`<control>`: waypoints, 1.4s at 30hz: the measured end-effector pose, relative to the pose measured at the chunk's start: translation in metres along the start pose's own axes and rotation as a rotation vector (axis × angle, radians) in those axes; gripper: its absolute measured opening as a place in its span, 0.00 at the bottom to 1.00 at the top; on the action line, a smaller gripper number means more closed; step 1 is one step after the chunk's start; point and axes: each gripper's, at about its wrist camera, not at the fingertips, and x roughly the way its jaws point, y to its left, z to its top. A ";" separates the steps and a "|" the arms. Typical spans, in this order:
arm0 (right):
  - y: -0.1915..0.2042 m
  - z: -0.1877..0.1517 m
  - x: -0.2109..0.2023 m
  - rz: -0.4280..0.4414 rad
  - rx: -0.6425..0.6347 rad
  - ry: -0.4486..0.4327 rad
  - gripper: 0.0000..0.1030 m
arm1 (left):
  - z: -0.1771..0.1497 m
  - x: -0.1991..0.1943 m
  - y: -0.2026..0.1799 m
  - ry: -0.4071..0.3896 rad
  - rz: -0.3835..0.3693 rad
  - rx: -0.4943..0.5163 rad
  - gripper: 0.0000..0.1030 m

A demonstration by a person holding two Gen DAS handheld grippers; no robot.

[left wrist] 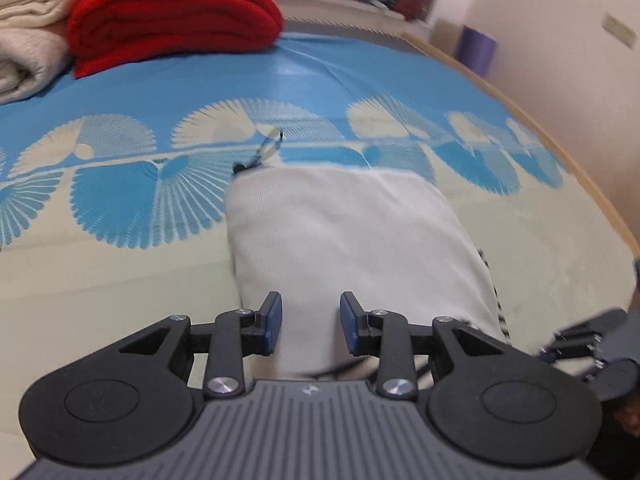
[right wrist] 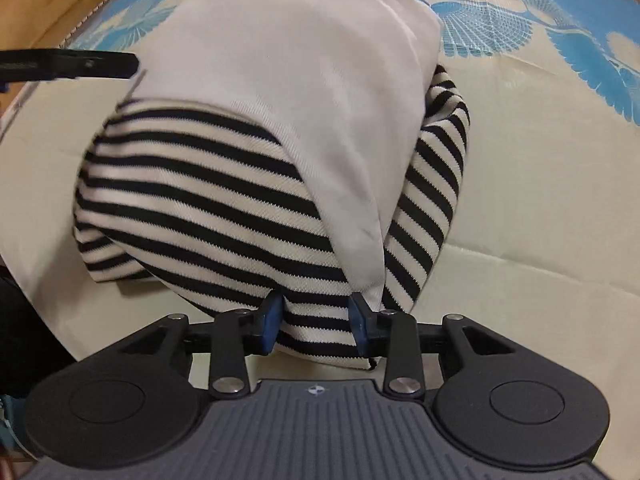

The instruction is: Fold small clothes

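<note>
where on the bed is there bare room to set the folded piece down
Free: the cream sheet left of the garment, below the blue fan print, and the cream patch to its right. Crowded: the far left corner, where the red quilt and white blankets are stacked.

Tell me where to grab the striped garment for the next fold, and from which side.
Likely the near hem of the striped garment, approached low from the bed's front edge. There the folded layers stack into a thin edge, and the right gripper already straddles it, jaws open. The left gripper hovers open over the white panel.
</note>
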 end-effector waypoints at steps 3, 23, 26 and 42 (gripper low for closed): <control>-0.006 0.008 -0.024 0.049 0.009 -0.073 0.36 | 0.008 0.000 0.011 -0.035 0.027 -0.056 0.44; -0.115 0.122 0.037 0.223 0.561 -0.370 0.25 | 0.030 0.092 0.079 0.047 -0.147 -0.515 0.62; -0.111 0.126 0.030 0.215 0.565 -0.424 0.04 | 0.039 0.090 0.070 0.020 -0.122 -0.394 0.30; -0.080 0.133 0.006 -0.115 0.400 -0.520 0.12 | 0.042 0.022 0.040 -0.109 -0.010 -0.077 0.49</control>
